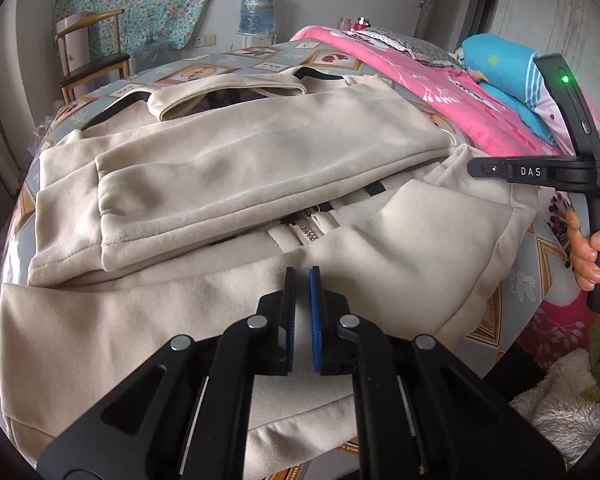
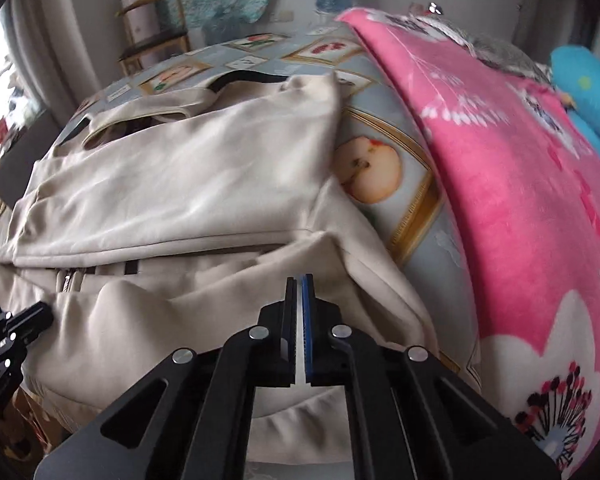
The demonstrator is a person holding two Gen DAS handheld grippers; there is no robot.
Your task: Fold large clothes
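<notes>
Both tongs, the left gripper [image 1: 302,276] and right gripper [image 2: 300,284], hover pressed together and empty over a thick, soft beige fleece zip-up garment [image 1: 260,168] lying part-folded on the bed (likely floppy; pinch a hem corner).

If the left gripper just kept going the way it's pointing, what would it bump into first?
Most likely the beige garment spread on the bed. The left gripper points down at the cloth just before the zipper. How much gap remains is hard to judge.
</notes>
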